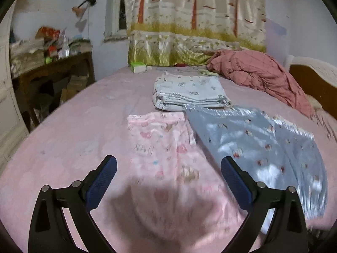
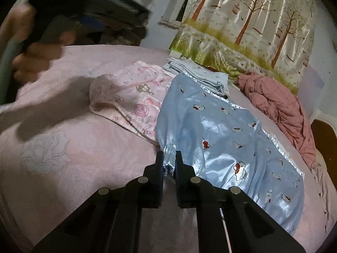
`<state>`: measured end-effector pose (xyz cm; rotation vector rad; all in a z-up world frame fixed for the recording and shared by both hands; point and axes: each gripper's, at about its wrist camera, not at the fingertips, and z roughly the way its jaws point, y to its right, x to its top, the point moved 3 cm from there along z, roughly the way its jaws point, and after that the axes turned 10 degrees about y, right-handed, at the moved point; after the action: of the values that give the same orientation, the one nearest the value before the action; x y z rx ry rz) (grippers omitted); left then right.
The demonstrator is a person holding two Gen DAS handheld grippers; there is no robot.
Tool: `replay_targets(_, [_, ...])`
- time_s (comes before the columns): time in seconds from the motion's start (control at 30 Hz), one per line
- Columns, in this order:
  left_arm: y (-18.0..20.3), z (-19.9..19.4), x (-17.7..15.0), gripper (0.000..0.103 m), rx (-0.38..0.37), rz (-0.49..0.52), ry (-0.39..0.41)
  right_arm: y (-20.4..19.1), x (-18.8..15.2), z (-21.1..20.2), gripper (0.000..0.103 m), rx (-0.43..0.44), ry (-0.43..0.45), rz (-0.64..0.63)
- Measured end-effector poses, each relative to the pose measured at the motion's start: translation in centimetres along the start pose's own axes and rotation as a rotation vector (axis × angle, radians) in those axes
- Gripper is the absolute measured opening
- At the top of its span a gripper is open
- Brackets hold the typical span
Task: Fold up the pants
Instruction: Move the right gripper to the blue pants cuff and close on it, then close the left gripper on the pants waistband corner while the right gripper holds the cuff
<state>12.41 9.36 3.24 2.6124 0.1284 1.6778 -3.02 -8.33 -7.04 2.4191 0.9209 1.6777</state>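
- At the far left of the right wrist view the person's left hand (image 2: 35, 50) is raised above the bed, the fingers curled around a dark handle; it is blurred, so I cannot say more about the grip.
- The left gripper (image 1: 168, 168) hangs over the pink bedsheet (image 1: 73, 126) with its two blue-padded fingers spread wide and holding nothing.
- Under and ahead of it lie the pink pants (image 1: 166, 147), flat on the sheet, with cartoon prints.
- Beyond them sits a folded white cloth (image 1: 189, 92), touching the far edge of the blue garment.
- A small green box (image 1: 138, 67) stands near the curtain (image 1: 195, 21) at the back of the bed.
- The right gripper (image 2: 169, 164) points forward and low, its fingers pressed together on the gathered elastic waistband of the blue satin pants (image 2: 221, 130).
- These blue pants lie spread out to the right of the pink ones, and their near left edge overlaps the pink ones.
- At the far right a crumpled reddish quilt (image 2: 280, 105) lies beside the headboard (image 2: 324, 135).
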Motion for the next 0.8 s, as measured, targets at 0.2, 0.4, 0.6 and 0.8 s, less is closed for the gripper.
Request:
replay_targets(0.2, [1.2,8.8,3.6,0.081,-0.135,-0.067,-0.137,0.0,-0.2,0.2,0.009,-0.025,0.002,-0.006])
replay_targets(0.4, [1.7,17.0,6.4,0.057,-0.166,-0.118,-0.229,0.1,-0.9,0.8,0.009,-0.032,-0.013,0.006])
replay_targets(0.6, [1.0,23.8,6.0,0.054,-0.139,-0.186,-0.334,-0.1,-1.2,1.0,0.009,-0.032,-0.013,0.007])
replay_targets(0.8, [1.0,27.2,4.1,0.043,-0.182,-0.286,-0.387,0.5,-1.4,1.5,0.009,0.009,-0.032,0.052])
